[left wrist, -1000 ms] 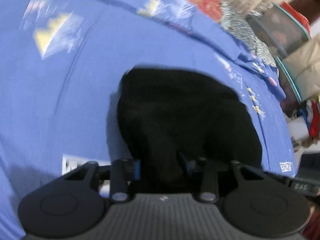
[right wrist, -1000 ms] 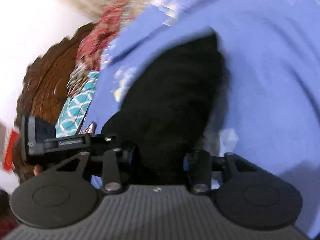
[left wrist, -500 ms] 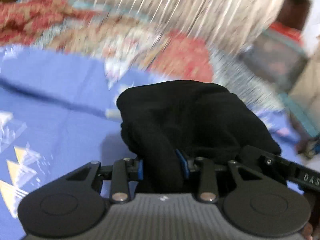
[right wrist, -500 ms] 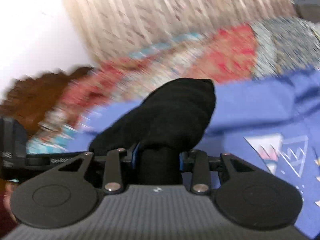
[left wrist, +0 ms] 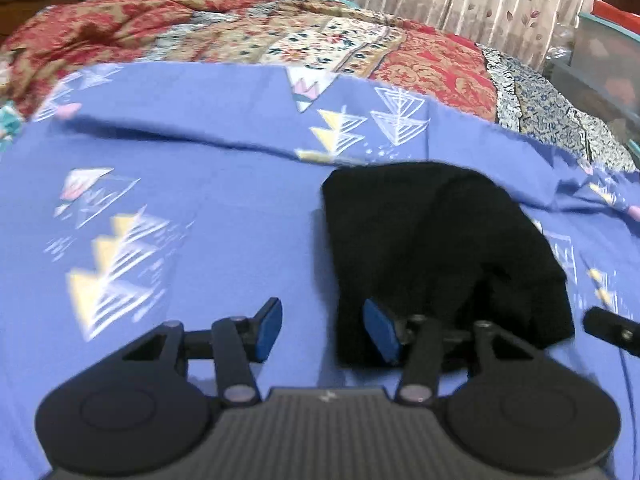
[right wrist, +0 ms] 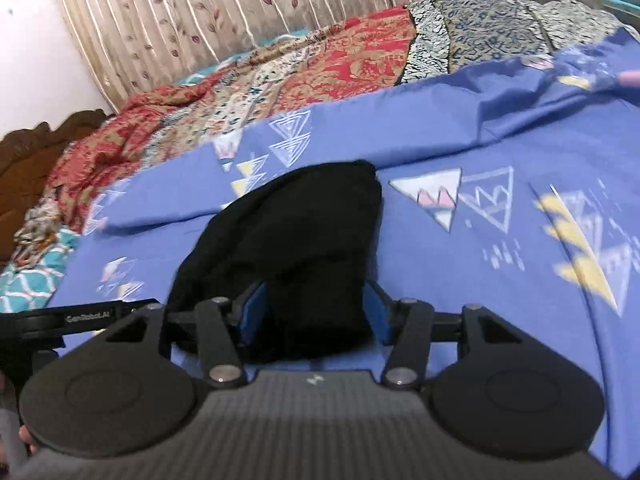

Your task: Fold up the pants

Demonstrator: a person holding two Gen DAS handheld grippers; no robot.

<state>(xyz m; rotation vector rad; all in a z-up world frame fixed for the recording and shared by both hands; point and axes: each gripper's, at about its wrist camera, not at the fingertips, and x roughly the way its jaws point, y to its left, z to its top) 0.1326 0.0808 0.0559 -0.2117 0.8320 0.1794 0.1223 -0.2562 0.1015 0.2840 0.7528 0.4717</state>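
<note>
We're looking at a bed point(left wrist: 208, 216) covered by a blue sheet point(right wrist: 460, 152) with triangle prints, a red patterned quilt point(left wrist: 168, 28) bunched along the far side, and a leaf-print curtain point(right wrist: 192, 12) hanging behind.

The pants point(left wrist: 432, 248) are lying on the sheet as a compact black bundle, already looking folded down to a small stack; in the right view the pants point(right wrist: 296, 232) are sitting straight ahead, near end between the pads.

Handling call: we're treating it as soft, light, floppy knit with no stiffness, so layers will be sliding and sagging if lifted by one corner. Matte fabric, probably not slippery. We're favouring pinching through all layers at the near folded edge, one gripper per corner, and keeping it low over the sheet.

The left hand-held gripper point(left wrist: 324, 330) is opening, jaws at a moderate gap with only sheet between them; its right pad point(left wrist: 380, 332) is lying against the bundle's near left edge, not clamping.

The right hand-held gripper point(right wrist: 312, 312) is opening too, pads straddling the bundle's near end, not visibly pressing on it.
</note>
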